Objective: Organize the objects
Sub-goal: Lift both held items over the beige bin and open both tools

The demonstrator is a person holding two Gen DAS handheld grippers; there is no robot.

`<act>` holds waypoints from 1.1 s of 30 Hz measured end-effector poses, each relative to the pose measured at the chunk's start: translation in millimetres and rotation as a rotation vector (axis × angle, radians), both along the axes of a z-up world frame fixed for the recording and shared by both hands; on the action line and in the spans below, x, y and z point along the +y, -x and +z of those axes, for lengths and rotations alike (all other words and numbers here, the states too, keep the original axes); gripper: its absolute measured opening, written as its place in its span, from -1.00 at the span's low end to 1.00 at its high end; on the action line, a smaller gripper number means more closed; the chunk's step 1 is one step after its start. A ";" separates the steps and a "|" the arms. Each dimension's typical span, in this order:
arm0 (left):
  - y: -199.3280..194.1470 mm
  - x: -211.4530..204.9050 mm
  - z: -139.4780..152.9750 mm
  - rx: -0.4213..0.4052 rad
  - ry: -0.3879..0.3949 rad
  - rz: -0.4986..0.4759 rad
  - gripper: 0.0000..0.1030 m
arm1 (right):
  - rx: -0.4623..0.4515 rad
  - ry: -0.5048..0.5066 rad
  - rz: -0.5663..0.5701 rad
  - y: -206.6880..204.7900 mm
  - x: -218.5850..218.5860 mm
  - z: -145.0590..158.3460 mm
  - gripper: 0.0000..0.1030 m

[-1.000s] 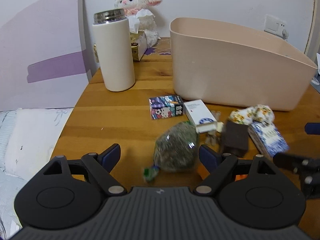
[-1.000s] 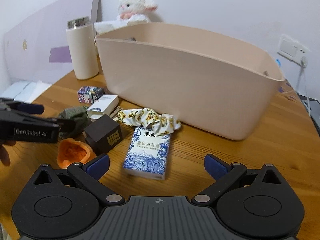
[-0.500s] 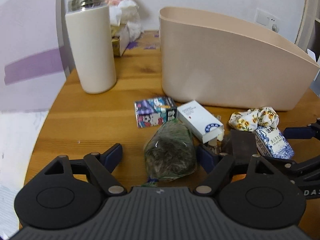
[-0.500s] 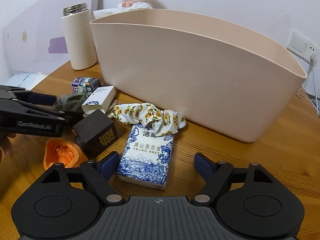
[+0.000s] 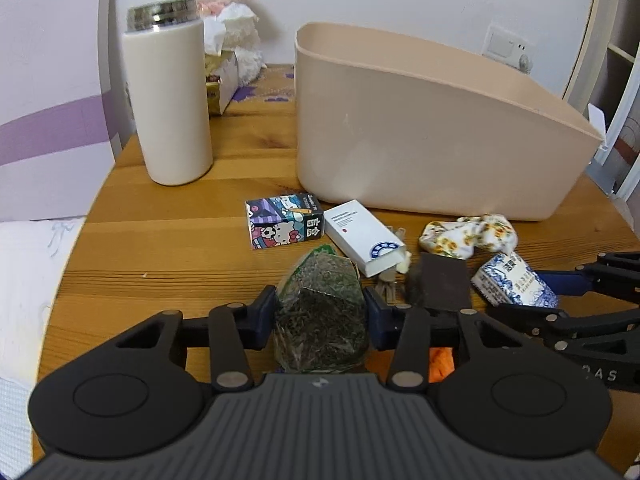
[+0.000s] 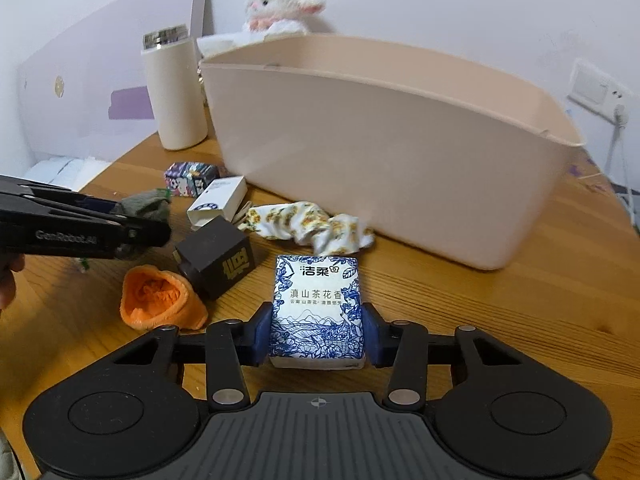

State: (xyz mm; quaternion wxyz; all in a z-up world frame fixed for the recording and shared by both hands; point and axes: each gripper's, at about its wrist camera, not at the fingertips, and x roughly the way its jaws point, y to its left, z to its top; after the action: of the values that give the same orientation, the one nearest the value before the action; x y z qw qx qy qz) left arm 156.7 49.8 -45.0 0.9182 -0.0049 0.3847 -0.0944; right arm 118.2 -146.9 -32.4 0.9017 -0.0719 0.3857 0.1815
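Note:
My left gripper (image 5: 320, 322) is shut on a clear bag of dark green tea leaves (image 5: 322, 316) low over the wooden table (image 5: 168, 248). My right gripper (image 6: 316, 334) is shut on a blue-and-white tissue pack (image 6: 316, 308), which also shows in the left wrist view (image 5: 514, 280). A large beige bin (image 6: 384, 140) stands behind. Loose on the table lie a cartoon box (image 5: 284, 220), a white box (image 5: 362, 236), a dark brown cube (image 6: 218, 258), a floral scrunchie (image 6: 308, 222) and an orange glove (image 6: 158, 300).
A white thermos (image 5: 168, 104) stands at the back left, with a plush lamb (image 5: 224, 12) and a tissue box behind it. A bed (image 5: 24, 280) lies beyond the table's left edge. A wall socket (image 6: 596, 92) is at the right.
Both grippers moved forward and closed. The left one took hold of the tea bag, the right one took hold of the tissue pack.

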 end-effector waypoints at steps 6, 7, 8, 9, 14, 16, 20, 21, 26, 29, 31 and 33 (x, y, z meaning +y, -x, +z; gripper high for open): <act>22.1 -2.5 29.7 -0.069 0.008 -0.003 -0.08 | -0.073 -0.038 -0.044 13.0 -24.1 35.0 -0.17; 26.2 -4.8 36.7 -0.089 0.004 -0.007 -0.08 | -0.088 -0.049 -0.050 14.3 -28.3 42.2 -0.17; 29.3 -6.7 43.5 -0.105 0.001 -0.011 -0.08 | -0.104 -0.061 -0.057 15.3 -31.5 49.7 -0.17; 32.1 -9.0 49.6 -0.120 -0.004 -0.014 -0.08 | -0.120 -0.075 -0.062 16.3 -35.4 57.3 -0.17; 40.9 -19.0 85.4 -0.213 -0.027 -0.010 -0.08 | -0.213 -0.120 -0.086 11.0 -50.2 92.4 -0.17; 35.9 -23.7 97.8 -0.238 -0.028 -0.013 -0.08 | -0.240 -0.138 -0.102 2.9 -54.6 105.0 -0.17; 14.5 -35.9 112.5 -0.270 -0.046 -0.003 -0.08 | -0.297 -0.150 -0.128 -9.8 -61.8 125.7 -0.17; 8.8 -38.6 114.3 -0.271 -0.044 -0.004 -0.08 | -0.309 -0.151 -0.137 -15.2 -63.4 129.7 -0.17; -31.4 -57.8 117.3 -0.272 -0.059 0.006 -0.08 | -0.298 -0.170 -0.178 -50.0 -68.7 132.7 -0.17; -55.1 -71.4 113.9 -0.271 -0.084 0.003 -0.08 | -0.285 -0.146 -0.204 -72.0 -69.8 126.3 -0.17; -70.5 -80.3 108.1 -0.266 -0.115 0.005 -0.08 | -0.260 -0.123 -0.211 -84.8 -70.0 117.5 -0.17; -86.8 -90.5 100.1 -0.251 -0.157 0.009 -0.08 | -0.230 -0.105 -0.218 -94.8 -69.7 106.8 -0.17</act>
State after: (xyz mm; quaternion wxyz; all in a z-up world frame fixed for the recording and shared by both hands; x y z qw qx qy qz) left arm 243.5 -40.7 55.1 0.9571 0.0769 0.2728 -0.0600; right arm 213.0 -216.6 74.5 0.9568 -0.0026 0.2755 0.0933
